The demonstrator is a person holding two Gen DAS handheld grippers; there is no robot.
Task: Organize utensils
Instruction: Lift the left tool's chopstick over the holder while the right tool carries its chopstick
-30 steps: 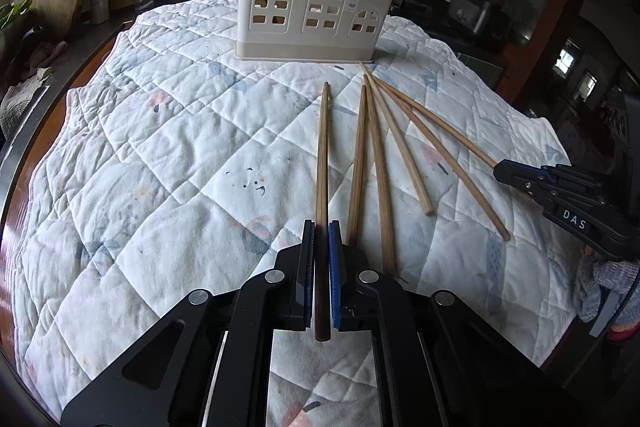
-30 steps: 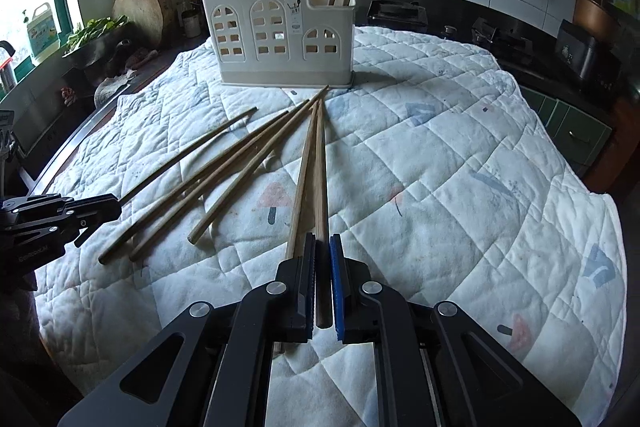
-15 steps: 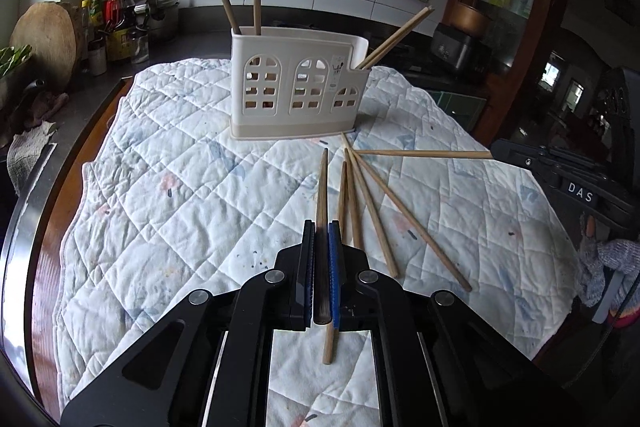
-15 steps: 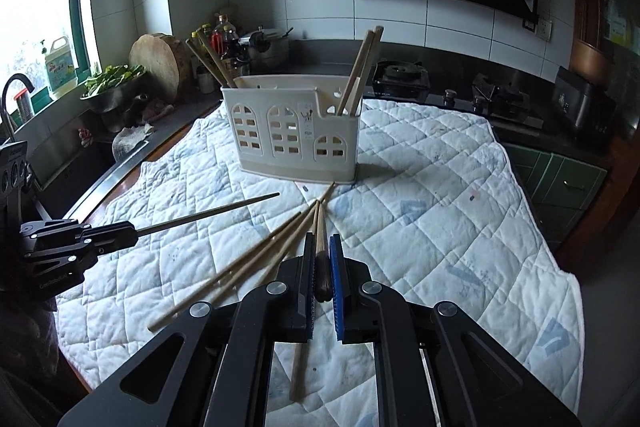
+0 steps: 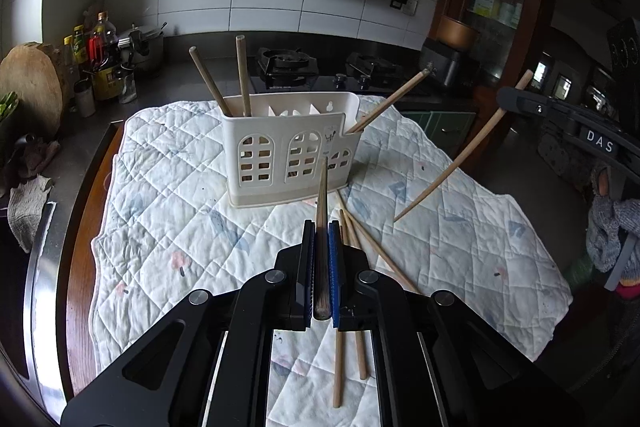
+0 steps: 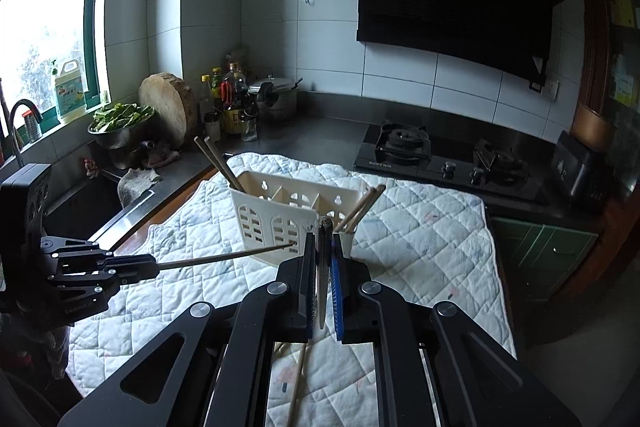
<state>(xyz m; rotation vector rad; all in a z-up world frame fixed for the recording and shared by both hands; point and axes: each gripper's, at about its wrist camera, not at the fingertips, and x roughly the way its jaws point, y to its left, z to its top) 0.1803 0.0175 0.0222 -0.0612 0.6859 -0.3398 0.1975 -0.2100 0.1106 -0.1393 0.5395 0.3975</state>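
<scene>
Both grippers have risen off the white quilted cloth (image 5: 168, 195) since the earlier frames, each carrying a chopstick. At lower centre, the left gripper (image 5: 320, 233) pinches a brown wooden chopstick (image 5: 321, 211) — as the right gripper (image 6: 321, 247) does its own dark-tipped chopstick (image 6: 322, 259). Mid-frame stands the cream plastic utensil holder with arched cutouts (image 5: 276, 163); three loose chopsticks (image 5: 362, 239) lie just below it.

White tiled wall (image 6: 272, 39), bright window (image 6: 44, 27), black hob (image 6: 444, 155)
</scene>
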